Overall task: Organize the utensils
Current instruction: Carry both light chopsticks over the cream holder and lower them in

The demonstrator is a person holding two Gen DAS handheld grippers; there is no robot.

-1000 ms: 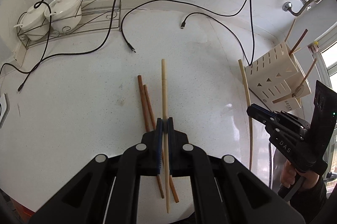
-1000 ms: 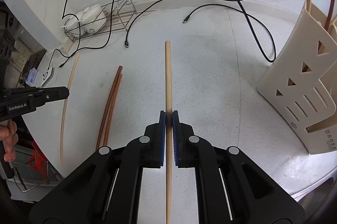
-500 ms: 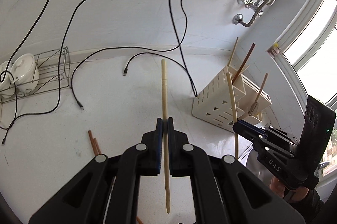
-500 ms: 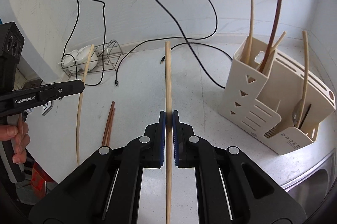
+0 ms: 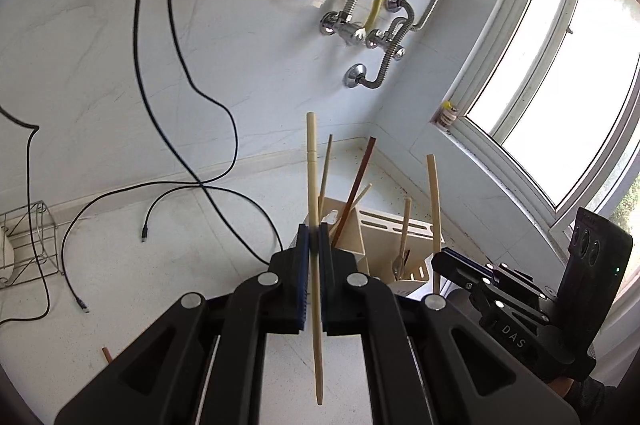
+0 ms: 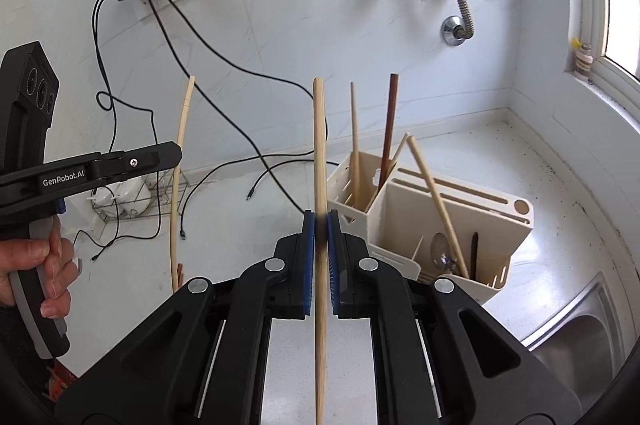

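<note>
My left gripper (image 5: pixel 315 231) is shut on a pale chopstick (image 5: pixel 312 177), held upright in the air. My right gripper (image 6: pixel 320 219) is shut on a tan wooden chopstick (image 6: pixel 319 137), also upright. The cream utensil holder (image 6: pixel 452 221) stands on the counter just ahead, right of the right gripper; it holds several chopsticks and a spoon (image 6: pixel 440 249). It also shows in the left wrist view (image 5: pixel 384 237) behind the left gripper. The right gripper (image 5: pixel 444 259) shows at the right of the left wrist view; the left gripper (image 6: pixel 176 155) shows at the left of the right wrist view.
Black cables (image 5: pixel 208 185) trail across the white counter. A wire rack (image 6: pixel 132 201) with white bowls stands at the back left. A brown chopstick tip (image 5: pixel 106 354) lies on the counter. A steel sink (image 6: pixel 580 329) lies at the right. Pipes and sockets line the wall.
Both grippers have lifted their chopsticks off the counter, tilted upward and moved toward the utensil holder, which now sits directly ahead. The brown chopsticks stay behind on the counter.
</note>
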